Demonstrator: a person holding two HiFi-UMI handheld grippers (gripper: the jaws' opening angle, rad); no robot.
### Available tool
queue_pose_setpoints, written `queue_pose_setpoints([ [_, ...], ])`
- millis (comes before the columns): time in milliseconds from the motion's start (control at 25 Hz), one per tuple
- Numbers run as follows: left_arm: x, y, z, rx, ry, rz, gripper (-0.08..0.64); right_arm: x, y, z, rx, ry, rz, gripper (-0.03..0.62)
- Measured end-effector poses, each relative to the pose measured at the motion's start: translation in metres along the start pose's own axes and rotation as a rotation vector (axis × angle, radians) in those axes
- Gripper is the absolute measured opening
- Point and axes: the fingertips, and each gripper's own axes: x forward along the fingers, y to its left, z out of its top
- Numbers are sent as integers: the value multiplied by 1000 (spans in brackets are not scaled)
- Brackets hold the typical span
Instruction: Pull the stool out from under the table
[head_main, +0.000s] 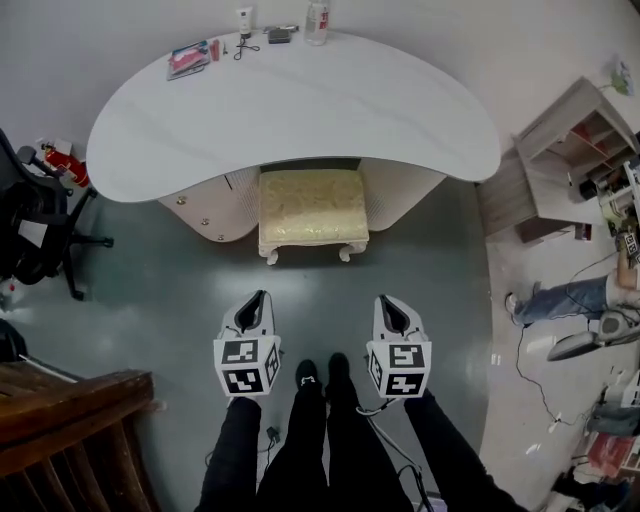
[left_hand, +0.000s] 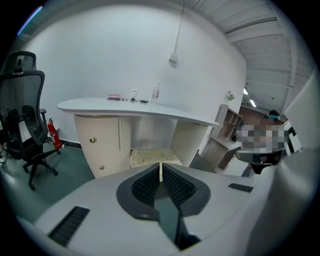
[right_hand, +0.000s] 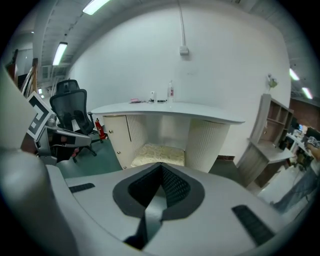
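A cushioned stool (head_main: 312, 208) with a pale gold seat and white legs stands tucked in the knee gap of the white curved table (head_main: 290, 110); its front half sticks out past the table's edge. The stool (left_hand: 154, 156) also shows ahead in the left gripper view, and the stool (right_hand: 160, 153) likewise in the right gripper view. My left gripper (head_main: 262, 296) is shut and empty, well short of the stool's front left. The right gripper (head_main: 385, 301) is shut and empty too, short of the front right. Both point toward the stool.
A black office chair (head_main: 35, 225) stands at the left, a red extinguisher (head_main: 65, 160) behind it. A wooden piece (head_main: 70, 420) is at the lower left. A shelf unit (head_main: 570, 160) and a seated person's legs (head_main: 560, 300) are at the right. Small bottles and items (head_main: 255, 35) lie on the tabletop.
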Motion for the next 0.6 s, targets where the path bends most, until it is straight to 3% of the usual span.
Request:
queue_pose_setpoints([
  [320,79,34,-60,-18,56,46,27,98,-11,-68,42,120,8,3],
  [560,149,63,-114,7,97,85,95,180,-39,-116,-46,125,-72,3],
  [600,161,67,-124,13,104,92,105,194,-43,-125,-45,133,-66,36],
])
